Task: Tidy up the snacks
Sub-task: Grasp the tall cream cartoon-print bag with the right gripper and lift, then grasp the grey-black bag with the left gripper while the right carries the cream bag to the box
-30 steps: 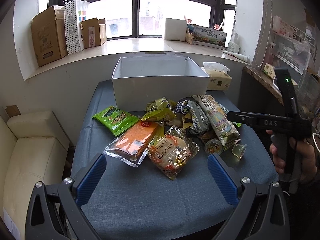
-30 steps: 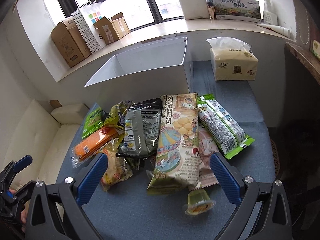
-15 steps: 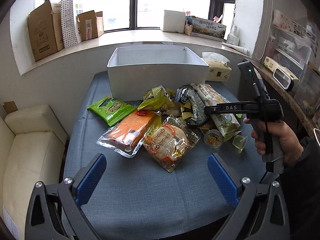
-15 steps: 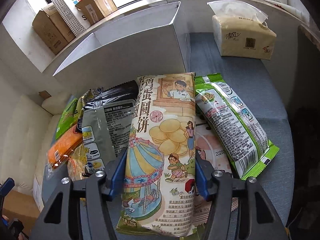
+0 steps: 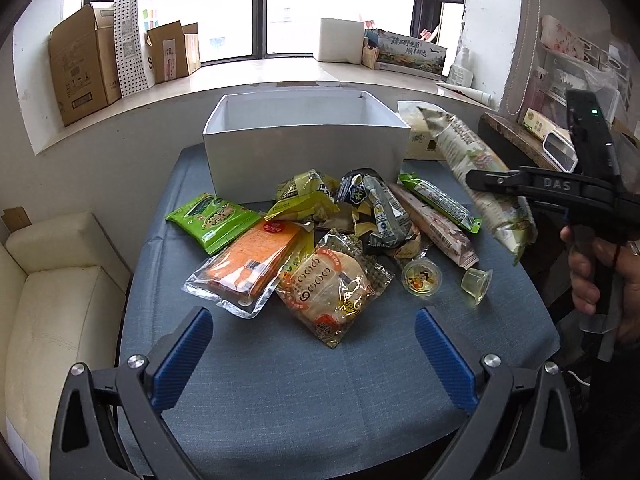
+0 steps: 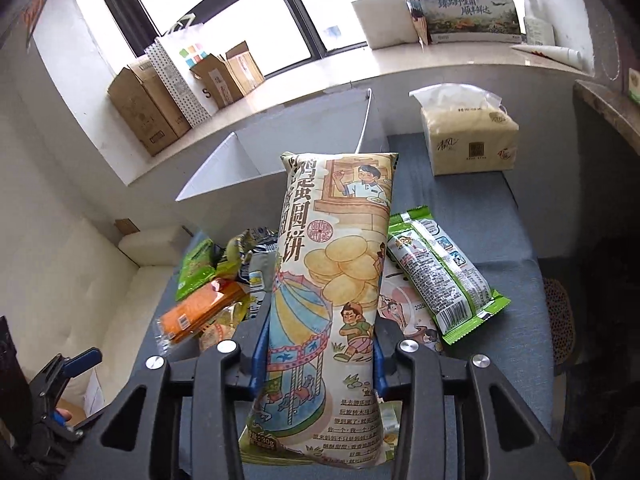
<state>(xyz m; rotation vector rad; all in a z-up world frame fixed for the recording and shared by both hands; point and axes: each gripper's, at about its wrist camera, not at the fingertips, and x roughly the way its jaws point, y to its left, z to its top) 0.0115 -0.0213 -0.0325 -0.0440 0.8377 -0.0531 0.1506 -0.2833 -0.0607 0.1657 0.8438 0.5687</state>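
Note:
A long cream biscuit bag [image 6: 332, 248] with cartoon print hangs above the blue table [image 5: 280, 368], lifted off the snack pile. My right gripper [image 6: 320, 328] is closing on its lower half and its pads press both sides; the left wrist view shows the bag [image 5: 476, 168] tilted in that gripper [image 5: 480, 181] at the right. The white open box [image 5: 304, 152] stands at the table's far end. My left gripper [image 5: 312, 320] hovers open over the near table, nothing between its fingers. In front of it lie a rice cracker bag [image 5: 332, 284] and an orange pack [image 5: 252, 260].
A green pack [image 5: 212, 216], a long green pack [image 6: 440, 276], dark and yellow packs and two jelly cups [image 5: 422, 278] lie on the table. A tissue pack [image 6: 468, 136] sits beside the box. Cardboard boxes [image 5: 84, 64] line the sill. A cream sofa [image 5: 52, 288] stands left.
My right gripper came down over the biscuit bag, closed on it and raised it off the pile. The left gripper stayed open and nearly still.

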